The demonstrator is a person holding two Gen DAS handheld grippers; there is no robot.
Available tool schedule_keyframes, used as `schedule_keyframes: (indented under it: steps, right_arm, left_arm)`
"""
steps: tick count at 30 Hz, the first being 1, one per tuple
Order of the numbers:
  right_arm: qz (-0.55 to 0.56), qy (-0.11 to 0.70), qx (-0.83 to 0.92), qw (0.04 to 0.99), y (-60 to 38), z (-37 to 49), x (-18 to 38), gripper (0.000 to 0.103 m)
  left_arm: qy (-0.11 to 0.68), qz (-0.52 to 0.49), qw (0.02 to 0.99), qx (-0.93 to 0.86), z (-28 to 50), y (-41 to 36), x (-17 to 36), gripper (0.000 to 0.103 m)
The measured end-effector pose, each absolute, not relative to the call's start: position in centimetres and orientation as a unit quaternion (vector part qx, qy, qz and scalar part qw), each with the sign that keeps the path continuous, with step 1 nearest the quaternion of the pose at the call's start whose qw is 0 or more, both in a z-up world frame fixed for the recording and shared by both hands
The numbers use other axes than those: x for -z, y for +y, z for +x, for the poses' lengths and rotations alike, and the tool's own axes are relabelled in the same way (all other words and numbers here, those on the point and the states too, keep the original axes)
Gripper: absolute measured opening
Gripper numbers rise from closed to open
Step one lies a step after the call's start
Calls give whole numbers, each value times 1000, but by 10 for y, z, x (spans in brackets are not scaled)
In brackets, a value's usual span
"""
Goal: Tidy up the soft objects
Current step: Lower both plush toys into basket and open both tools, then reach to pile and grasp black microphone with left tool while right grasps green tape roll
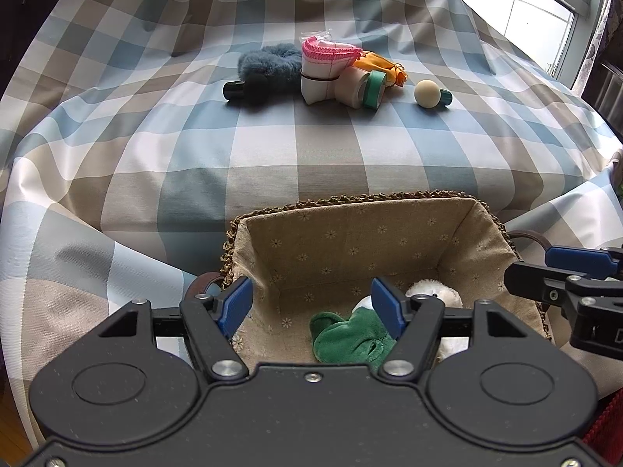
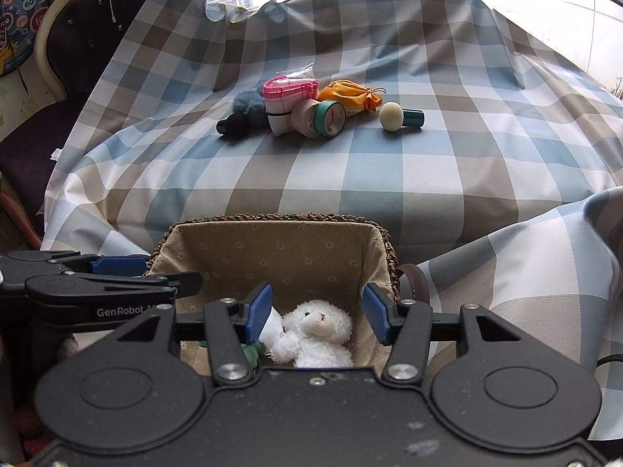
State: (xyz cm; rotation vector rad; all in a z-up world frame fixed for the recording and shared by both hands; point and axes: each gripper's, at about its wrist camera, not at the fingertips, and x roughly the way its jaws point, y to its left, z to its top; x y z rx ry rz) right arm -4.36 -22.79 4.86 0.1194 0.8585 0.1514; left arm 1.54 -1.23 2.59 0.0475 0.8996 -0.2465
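So far the white plush and green plush lie in my basket, both my jaws apart and empty, while the pile at twelve o'clock on the checked cloth waits.

Daylight pours in from the window at the top right of the left wrist view, blown out to pure white. In the right wrist view the top edge glares white too. The checked cloth is evenly lit, its folds casting soft shadows. Fisheye bending curves the checks at the edges; corners go dark. Focus is sharp throughout.
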Motion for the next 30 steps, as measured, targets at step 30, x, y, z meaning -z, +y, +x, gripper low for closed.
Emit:
schedule_keyframes:
  steps: [30]
  right_arm:
    - [36,340,-23,940,-240,82,-58,70]
  left_arm:
    - [334,86,934,96,133,-3,-48,75]
